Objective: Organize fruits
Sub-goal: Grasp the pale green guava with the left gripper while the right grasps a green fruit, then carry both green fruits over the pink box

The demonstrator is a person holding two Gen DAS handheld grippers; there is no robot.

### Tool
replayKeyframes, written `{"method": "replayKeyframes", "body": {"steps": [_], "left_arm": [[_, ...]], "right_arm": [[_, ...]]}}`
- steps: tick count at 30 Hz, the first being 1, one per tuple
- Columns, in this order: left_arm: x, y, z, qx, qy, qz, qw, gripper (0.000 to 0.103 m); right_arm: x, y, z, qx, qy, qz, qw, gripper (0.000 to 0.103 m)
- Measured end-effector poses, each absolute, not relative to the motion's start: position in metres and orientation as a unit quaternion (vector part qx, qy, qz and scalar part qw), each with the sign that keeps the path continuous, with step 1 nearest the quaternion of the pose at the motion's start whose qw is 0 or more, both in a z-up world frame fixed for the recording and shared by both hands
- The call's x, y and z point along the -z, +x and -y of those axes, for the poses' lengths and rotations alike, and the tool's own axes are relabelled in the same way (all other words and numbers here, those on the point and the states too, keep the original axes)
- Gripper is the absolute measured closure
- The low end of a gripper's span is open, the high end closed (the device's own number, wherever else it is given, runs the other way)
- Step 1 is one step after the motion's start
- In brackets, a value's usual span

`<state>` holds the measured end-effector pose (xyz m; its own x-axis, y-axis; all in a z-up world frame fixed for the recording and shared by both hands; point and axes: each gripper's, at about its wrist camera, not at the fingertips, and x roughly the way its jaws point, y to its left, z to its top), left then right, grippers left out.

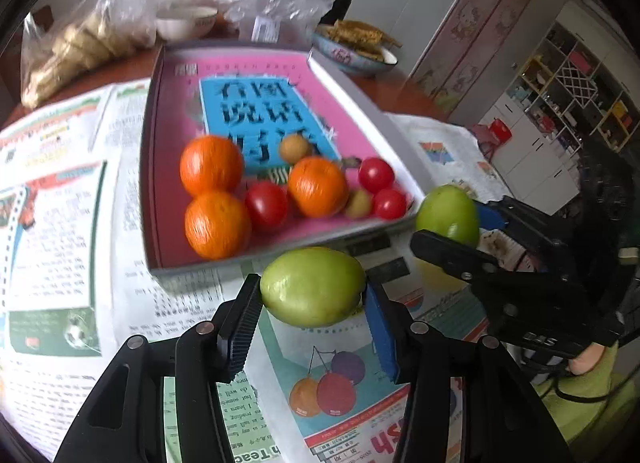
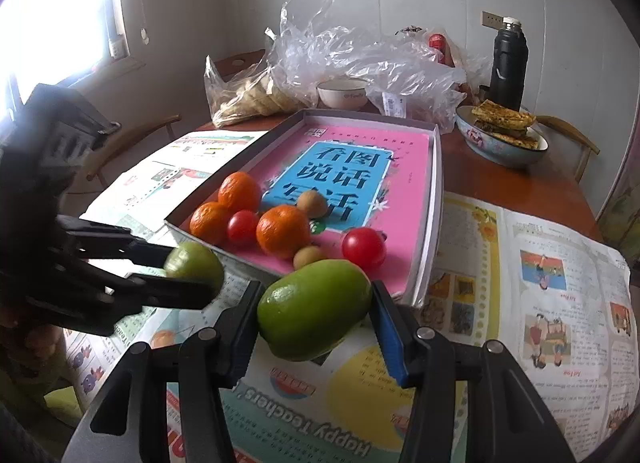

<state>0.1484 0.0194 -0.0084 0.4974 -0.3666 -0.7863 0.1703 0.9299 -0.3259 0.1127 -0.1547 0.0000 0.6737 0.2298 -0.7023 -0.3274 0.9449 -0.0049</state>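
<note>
My left claw (image 1: 312,295) closed on a green fruit (image 1: 312,287), my right claw (image 2: 314,311) gripping another green fruit (image 2: 314,313), both beside the pink tray (image 2: 434,199), above the newspaper-covered surface (image 2: 560,303)

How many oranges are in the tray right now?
3. All sit at the near end of the tray: one orange farthest back on the left, one orange at the near left corner, and one orange near the middle. None looks hidden.
</note>
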Motion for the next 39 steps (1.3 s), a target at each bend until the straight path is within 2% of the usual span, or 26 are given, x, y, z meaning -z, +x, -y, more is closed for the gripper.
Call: {"method": "replayKeyframes", "body": {"steps": [6,11,39], "left_arm": [[-0.016,0.157,-0.021,0.148,-0.087,-0.451,0.876,0.053],[-0.029,0.172,-0.022,0.152,-0.082,-0.436,0.883,0.064],[-0.007,0.211,-0.006,0.162,-0.069,-0.469,0.865,0.058]], "right_arm": [[-0.002,0.126,0.158,-0.151,-0.064,-0.373,0.913,0.050],[-0.006,0.138,0.160,-0.151,-0.063,-0.372,0.914,0.050],[-0.010,0.181,0.177,-0.138,-0.058,-0.377,0.914,0.050]]}}
